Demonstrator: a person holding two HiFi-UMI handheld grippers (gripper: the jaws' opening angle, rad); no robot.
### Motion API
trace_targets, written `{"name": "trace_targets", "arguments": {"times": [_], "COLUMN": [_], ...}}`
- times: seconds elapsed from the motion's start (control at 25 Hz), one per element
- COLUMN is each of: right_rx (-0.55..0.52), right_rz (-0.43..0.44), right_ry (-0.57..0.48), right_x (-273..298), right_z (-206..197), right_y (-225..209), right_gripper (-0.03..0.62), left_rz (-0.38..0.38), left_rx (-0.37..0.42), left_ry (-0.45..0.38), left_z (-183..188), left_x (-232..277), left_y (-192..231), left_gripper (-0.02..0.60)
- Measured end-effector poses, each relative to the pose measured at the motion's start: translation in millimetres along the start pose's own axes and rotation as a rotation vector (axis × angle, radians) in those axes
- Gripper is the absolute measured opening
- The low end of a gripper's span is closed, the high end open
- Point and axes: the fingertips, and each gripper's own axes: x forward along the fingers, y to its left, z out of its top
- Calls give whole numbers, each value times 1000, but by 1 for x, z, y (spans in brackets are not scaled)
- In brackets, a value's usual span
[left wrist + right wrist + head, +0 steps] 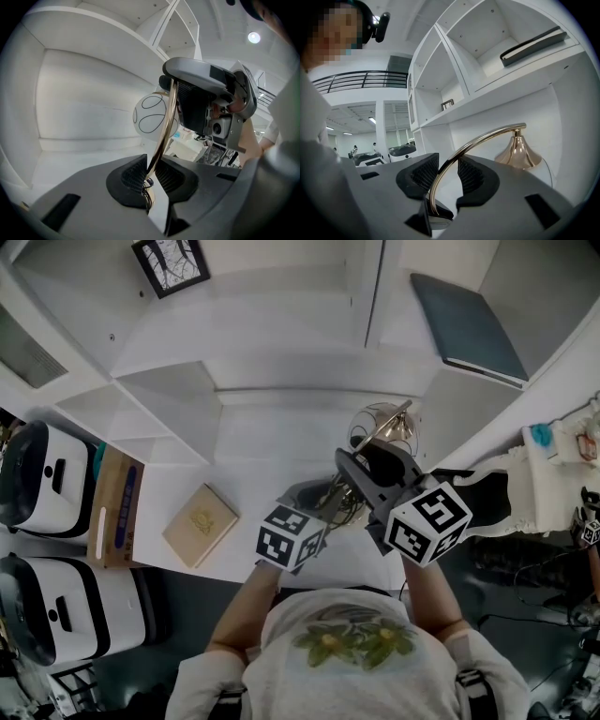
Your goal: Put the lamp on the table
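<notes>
Over the white table [262, 454], near its front edge, I have the lamp [382, 425] held in both tongs. The left gripper [330, 501] and right gripper [364, 463] are each clamped on its curved gold arm [473, 143]. My left gripper view shows the white globe [150, 118], while the right gripper view shows the gold cap [518, 154]. I cannot tell whether the lamp touches the table.

A lab-like open hall: bare white shelving [281, 334] across the head view's top; white-and-black machines [52, 610] at its left edge; a railed mezzanine [361, 76] upper left in the right gripper view
</notes>
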Motion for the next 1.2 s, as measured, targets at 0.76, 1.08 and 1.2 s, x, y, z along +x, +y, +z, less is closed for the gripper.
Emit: {"name": "trace_targets", "arguments": {"times": [0.76,1.08,1.2], "right_rx": [17,22,26], "right_rz": [-25,-30,-30], "right_ry": [22,27,28], "right_x": [14,17,18], "right_z": [-13,-18,-20], "right_y": [-23,-27,-28], "right_gripper": [138,138,138], "left_rz": [-13,-11,-3], "left_rx": [-7,-6,-7], "left_ry": [29,30,29], "left_z": [-5,-8,-9], "left_x": [23,28,29], "left_y": [16,21,23], "left_gripper": [72,72,72]}}
